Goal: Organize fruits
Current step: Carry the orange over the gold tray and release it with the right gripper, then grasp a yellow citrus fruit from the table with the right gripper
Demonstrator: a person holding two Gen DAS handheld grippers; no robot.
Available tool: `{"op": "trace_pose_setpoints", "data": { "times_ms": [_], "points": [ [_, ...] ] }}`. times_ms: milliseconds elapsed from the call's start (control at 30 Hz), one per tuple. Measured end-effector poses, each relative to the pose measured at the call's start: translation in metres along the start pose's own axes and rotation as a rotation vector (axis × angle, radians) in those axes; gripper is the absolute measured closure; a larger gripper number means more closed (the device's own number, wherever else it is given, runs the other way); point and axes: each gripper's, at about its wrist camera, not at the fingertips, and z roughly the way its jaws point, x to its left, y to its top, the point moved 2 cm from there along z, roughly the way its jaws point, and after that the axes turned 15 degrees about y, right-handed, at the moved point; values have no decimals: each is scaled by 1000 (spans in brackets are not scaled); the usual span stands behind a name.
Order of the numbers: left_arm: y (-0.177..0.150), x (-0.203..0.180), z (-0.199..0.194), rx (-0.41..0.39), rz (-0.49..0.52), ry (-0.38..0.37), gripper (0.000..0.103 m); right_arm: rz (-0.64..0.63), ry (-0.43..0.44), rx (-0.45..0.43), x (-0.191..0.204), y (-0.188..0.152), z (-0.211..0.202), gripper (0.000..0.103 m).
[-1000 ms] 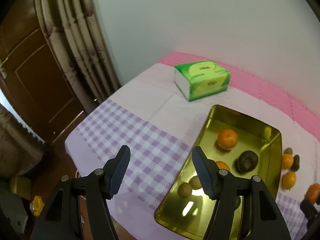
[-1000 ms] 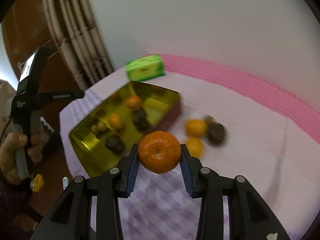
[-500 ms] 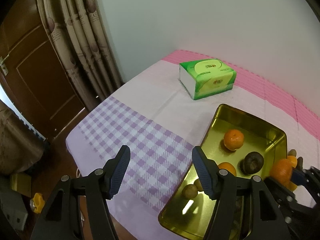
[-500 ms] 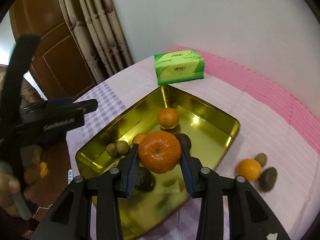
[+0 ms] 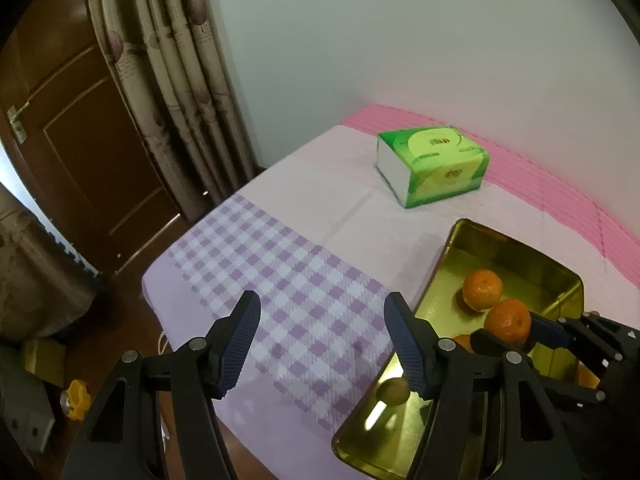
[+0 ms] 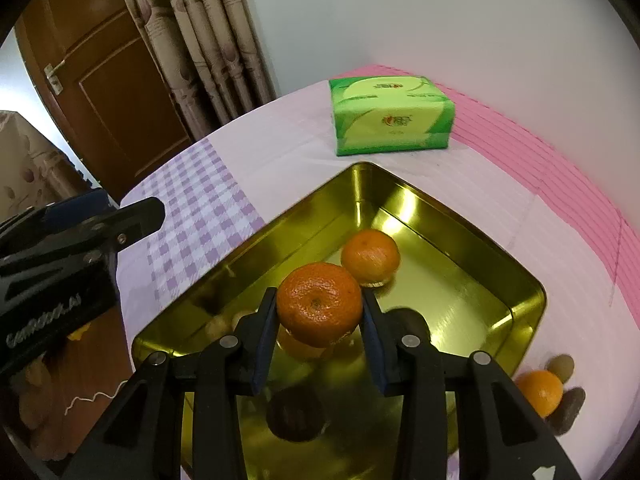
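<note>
Right tool (image 6: 319, 312) clamps a mandarin (image 6: 319, 303) between both pads, hanging just above the gold tray (image 6: 472, 236) at frame centre; a second mandarin (image 6: 370, 255) lies just beyond it, up and right. Bare tray floor sits toward the right (likely drop spot). Left tool (image 5: 322, 340), jaws wide and empty, hovers over the checked desk cloth (image 5: 280, 264). Tissue pack (image 6: 390, 114) at upper centre; curtain, door upper left.
</note>
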Motion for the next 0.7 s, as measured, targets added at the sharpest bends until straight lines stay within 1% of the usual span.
{"op": "trace_pose_setpoints", "data": {
  "times_ms": [133, 333, 467, 600, 700],
  "points": [
    [0, -1, 1, 6, 2, 8, 37, -4, 6, 9, 1, 8, 8, 66],
    [0, -2, 1, 2, 7, 8, 37, 25, 21, 5, -4, 17, 16, 65],
    [-1, -4, 1, 1, 15, 11, 36, 57, 67, -40, -6, 23, 14, 64],
    [-1, -5, 1, 3, 20, 6, 31, 73, 70, -64, -8, 25, 11, 64],
    [-2, -8, 1, 1, 32, 10, 30, 84, 72, -97, -10, 22, 1, 64]
  ]
}}
